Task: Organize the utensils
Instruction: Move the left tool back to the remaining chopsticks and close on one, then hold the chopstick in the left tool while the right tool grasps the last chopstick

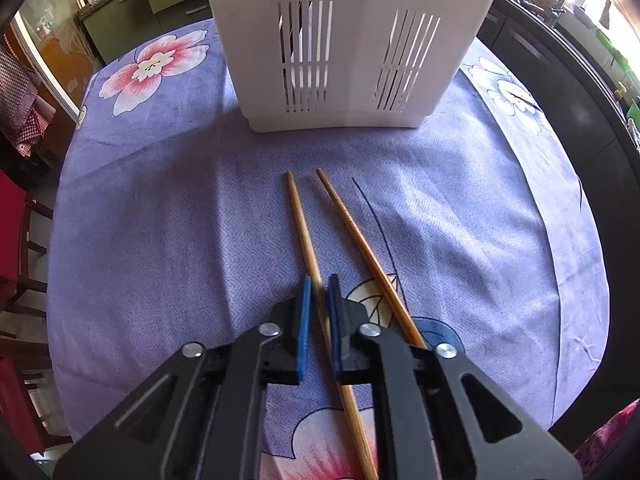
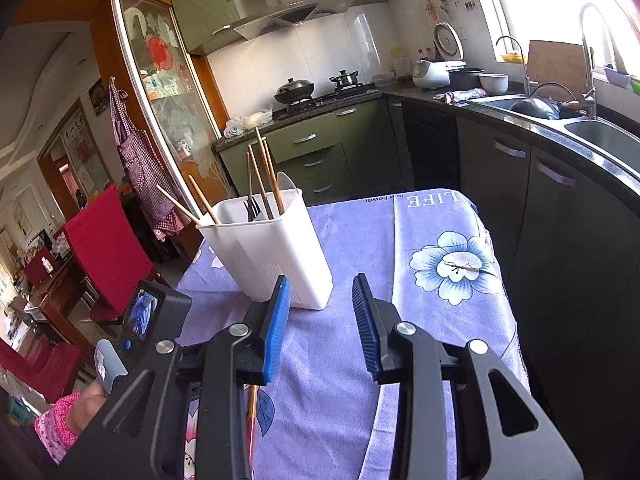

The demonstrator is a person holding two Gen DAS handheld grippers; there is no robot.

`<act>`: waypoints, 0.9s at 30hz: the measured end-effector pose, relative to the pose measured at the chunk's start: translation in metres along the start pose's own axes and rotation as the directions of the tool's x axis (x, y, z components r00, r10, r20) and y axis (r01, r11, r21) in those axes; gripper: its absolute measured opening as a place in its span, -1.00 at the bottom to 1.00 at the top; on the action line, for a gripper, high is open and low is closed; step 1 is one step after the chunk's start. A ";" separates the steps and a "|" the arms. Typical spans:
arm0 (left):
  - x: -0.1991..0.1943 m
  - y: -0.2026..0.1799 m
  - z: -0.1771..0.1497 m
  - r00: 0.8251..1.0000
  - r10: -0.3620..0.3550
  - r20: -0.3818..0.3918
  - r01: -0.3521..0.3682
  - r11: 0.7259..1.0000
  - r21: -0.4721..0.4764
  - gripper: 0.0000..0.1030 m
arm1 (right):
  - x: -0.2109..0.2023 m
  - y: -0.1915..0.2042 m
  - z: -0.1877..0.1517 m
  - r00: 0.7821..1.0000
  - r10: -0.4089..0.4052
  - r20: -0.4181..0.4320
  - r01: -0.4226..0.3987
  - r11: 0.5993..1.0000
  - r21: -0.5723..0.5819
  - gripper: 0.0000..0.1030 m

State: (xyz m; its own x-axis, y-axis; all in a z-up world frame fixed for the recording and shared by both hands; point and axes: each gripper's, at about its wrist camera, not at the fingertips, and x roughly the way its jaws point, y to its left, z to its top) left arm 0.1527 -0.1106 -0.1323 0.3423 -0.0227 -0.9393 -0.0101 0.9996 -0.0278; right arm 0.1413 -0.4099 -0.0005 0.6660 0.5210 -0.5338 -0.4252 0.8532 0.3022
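Note:
Two wooden chopsticks lie side by side on the purple flowered tablecloth (image 1: 160,208). The left chopstick (image 1: 300,224) runs between the blue pads of my left gripper (image 1: 319,286), whose jaws stand narrowly apart around it, low over the cloth. The right chopstick (image 1: 360,240) lies just right of the gripper. A white slotted utensil holder (image 1: 344,40) stands beyond them; in the right wrist view the holder (image 2: 268,252) has several chopsticks (image 2: 262,176) and a spoon in it. My right gripper (image 2: 322,292) is open and empty above the cloth, to the right of the holder.
A red chair (image 2: 104,248) stands left of the table. Dark kitchen cabinets (image 2: 568,240) and a sink (image 2: 600,132) run along the right. The table's far edge (image 2: 400,200) lies behind the holder. The left gripper's camera body (image 2: 148,316) shows at lower left.

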 end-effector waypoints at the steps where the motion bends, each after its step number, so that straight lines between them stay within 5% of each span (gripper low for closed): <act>1: -0.001 0.002 0.000 1.000 -0.006 -0.003 0.006 1.000 -0.002 -0.84 | 0.004 0.002 0.000 1.000 0.002 -0.014 -0.002 1.000 -0.008 -0.29; 7: -0.017 0.025 -0.003 0.999 -0.030 0.028 0.032 0.999 -0.038 -0.88 | 0.051 0.028 -0.017 0.985 0.003 -0.174 -0.022 0.994 -0.107 -0.24; 14: -0.049 0.062 -0.011 0.995 -0.028 0.097 0.037 0.996 -0.087 -0.88 | 0.127 0.065 -0.057 0.930 -0.012 -0.368 -0.069 0.976 -0.206 -0.25; 27: -0.069 0.078 -0.021 0.988 -0.063 0.144 0.076 0.993 -0.093 -0.88 | 0.207 0.113 -0.082 0.877 -0.142 -0.458 -0.032 0.936 -0.352 -0.28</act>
State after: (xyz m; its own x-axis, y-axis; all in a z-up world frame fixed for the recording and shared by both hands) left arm 0.1083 -0.0311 -0.0773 0.4737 -0.0822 -0.8769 -0.0716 0.9888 -0.1313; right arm 0.1810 -0.2080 -0.1414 0.3640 0.3238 -0.8733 -0.6344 0.7727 0.0220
